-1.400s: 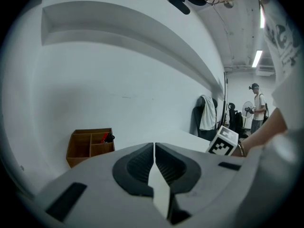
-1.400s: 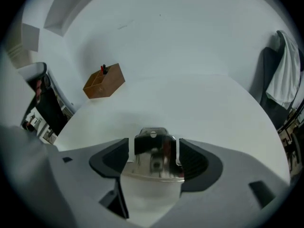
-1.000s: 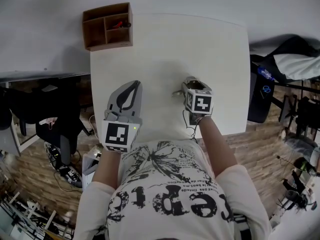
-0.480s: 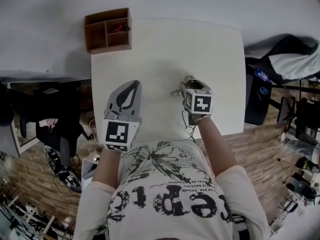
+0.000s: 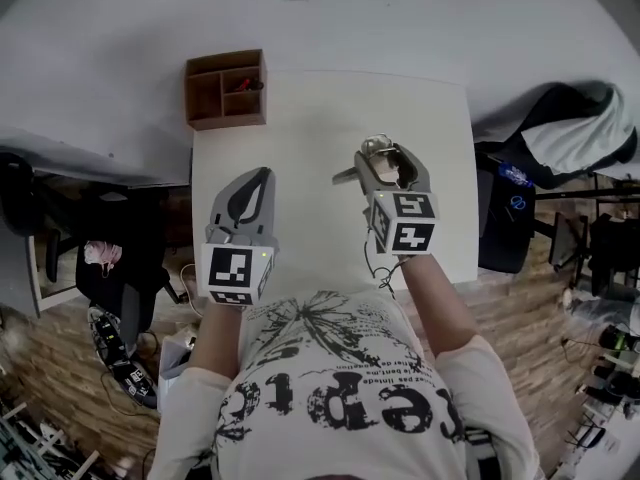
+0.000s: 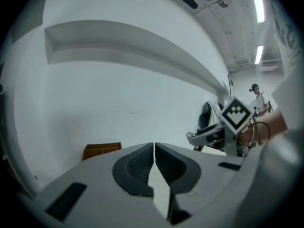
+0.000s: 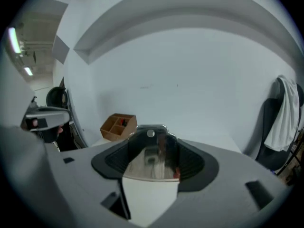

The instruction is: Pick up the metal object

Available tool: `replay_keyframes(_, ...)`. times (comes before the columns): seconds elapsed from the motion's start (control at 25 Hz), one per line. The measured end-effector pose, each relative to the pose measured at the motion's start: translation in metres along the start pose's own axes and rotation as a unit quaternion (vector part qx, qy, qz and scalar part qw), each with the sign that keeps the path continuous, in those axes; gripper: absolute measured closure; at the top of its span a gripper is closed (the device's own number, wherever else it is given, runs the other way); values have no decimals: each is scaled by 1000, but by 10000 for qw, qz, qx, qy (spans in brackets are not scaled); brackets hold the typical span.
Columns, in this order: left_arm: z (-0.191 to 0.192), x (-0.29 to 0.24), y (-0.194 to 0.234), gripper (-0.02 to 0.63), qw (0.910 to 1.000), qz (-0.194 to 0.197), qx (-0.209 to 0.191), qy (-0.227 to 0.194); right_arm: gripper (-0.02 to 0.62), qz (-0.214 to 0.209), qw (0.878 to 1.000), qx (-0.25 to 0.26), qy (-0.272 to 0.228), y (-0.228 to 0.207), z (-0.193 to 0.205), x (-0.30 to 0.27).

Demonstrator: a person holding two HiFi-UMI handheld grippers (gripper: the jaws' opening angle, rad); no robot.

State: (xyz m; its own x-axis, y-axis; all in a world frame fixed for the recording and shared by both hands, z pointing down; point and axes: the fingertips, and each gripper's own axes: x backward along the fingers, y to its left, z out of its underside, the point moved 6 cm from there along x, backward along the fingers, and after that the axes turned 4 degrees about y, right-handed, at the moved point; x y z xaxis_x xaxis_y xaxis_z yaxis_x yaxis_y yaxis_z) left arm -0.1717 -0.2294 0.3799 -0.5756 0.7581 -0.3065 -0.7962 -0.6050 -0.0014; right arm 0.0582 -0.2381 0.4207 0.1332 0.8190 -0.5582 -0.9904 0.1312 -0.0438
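Right gripper view shows the right hand-held gripper (image 7: 151, 137) grasping a shiny metal object (image 7: 150, 161); only head view shows its end jutting sideways; left hand-held gripper (image 5: 260, 176) clenched, empty

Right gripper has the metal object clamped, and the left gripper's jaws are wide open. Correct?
Not quite: the left gripper has its jaws shut together, nothing between them, as the left gripper view shows. The right gripper does clamp the metal object.

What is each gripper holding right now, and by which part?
Right gripper grips the shiny metal object across its wide body, its holed end past the tips. Left gripper: shut, empty.
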Motion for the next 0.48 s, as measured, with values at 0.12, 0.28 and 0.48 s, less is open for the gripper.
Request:
replay_keyframes(0.12, -15, 10, 1, 594, 9998, -115, -14, -158, 313, -104, 9983, 108, -563, 6, -28, 25)
replay_keyframes(0.28, -33, 19, 3, 594, 9989, -260, -110, -362, 313, -204, 9920, 251, -1218, 11, -53, 54)
replay_keyframes(0.48, -50, 22, 8, 594, 9974, -431, -181, -542, 314, -340, 9824, 435, -1784, 12, -71, 79)
